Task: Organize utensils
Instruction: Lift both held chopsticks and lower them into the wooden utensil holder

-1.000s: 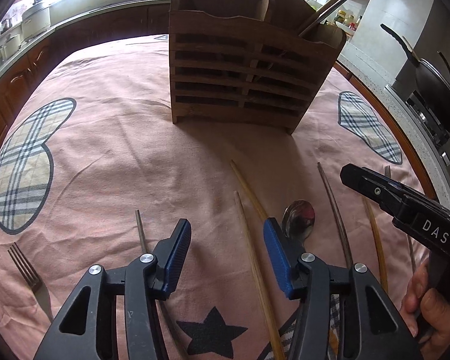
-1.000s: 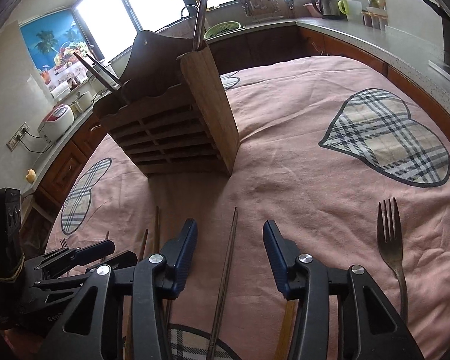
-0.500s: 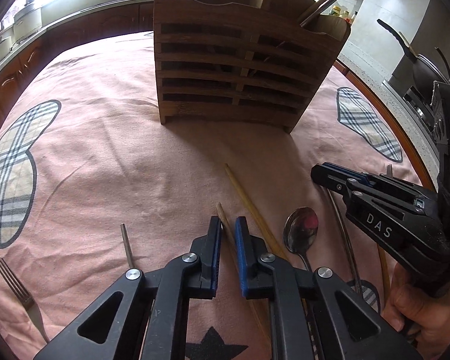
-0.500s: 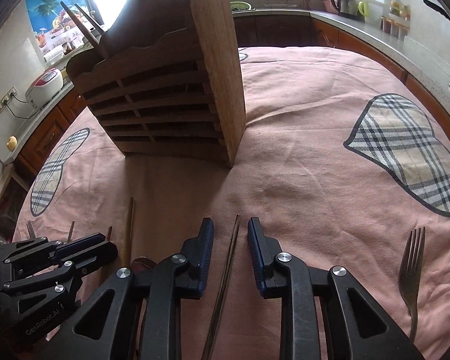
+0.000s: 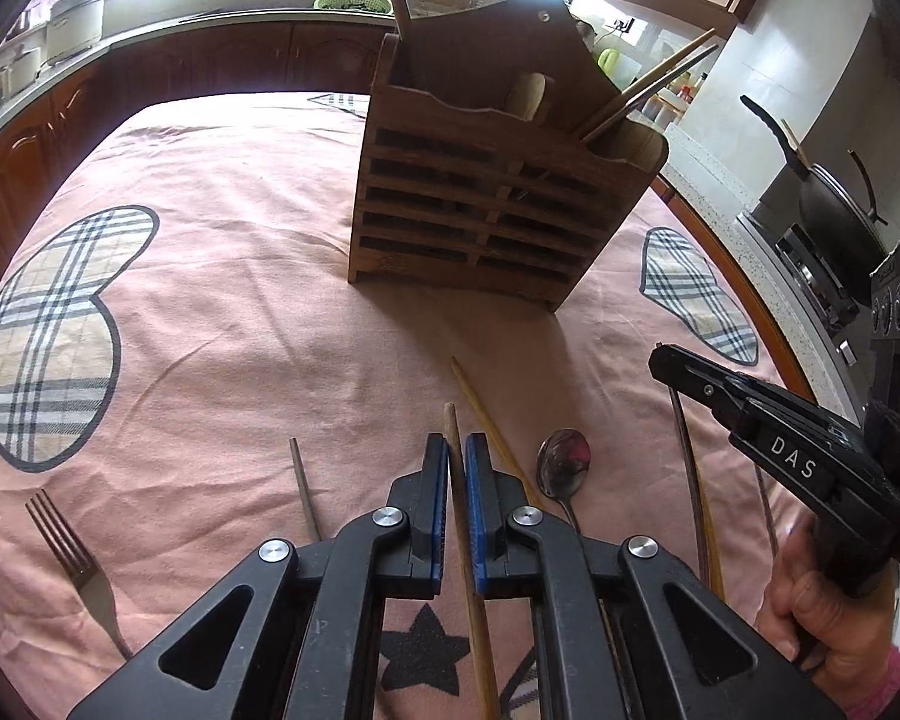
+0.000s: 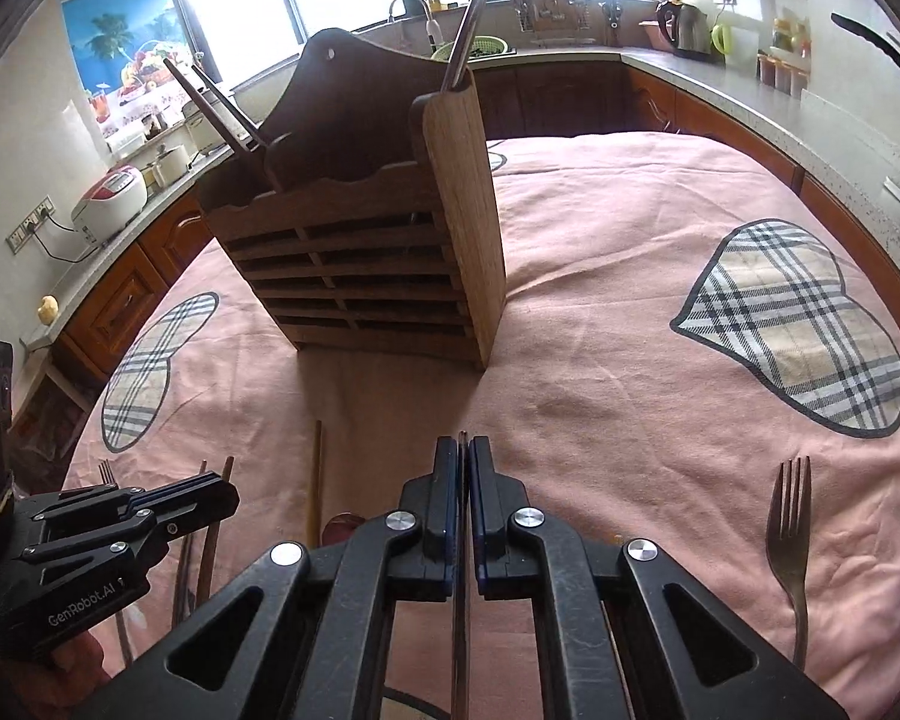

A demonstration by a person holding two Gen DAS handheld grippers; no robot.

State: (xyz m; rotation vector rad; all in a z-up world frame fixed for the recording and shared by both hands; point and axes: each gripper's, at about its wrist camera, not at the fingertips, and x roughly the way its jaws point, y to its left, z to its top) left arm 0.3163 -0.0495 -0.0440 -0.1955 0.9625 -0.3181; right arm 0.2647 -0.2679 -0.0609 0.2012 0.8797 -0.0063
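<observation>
A slatted wooden utensil holder (image 5: 486, 210) stands upright on the pink tablecloth; it also shows in the right wrist view (image 6: 360, 264) with chopsticks sticking out. My left gripper (image 5: 456, 450) is shut on a light wooden chopstick (image 5: 471, 588), lifted above the cloth. My right gripper (image 6: 462, 450) is shut on a dark thin chopstick (image 6: 461, 630). It also shows at the right of the left wrist view (image 5: 690, 378). A second light chopstick (image 5: 486, 414), a metal spoon (image 5: 561, 468) and a dark stick (image 5: 303, 492) lie on the cloth.
One fork (image 5: 72, 558) lies at the left front, another fork (image 6: 789, 534) at the right. Dark chopsticks (image 5: 690, 480) lie under the right gripper. A counter with a wok (image 5: 834, 210) runs along the right; cabinets ring the table.
Both grippers have closed from wide open, each onto a chopstick. Both have risen from the cloth with their chopsticks, and the holder looks farther off.
</observation>
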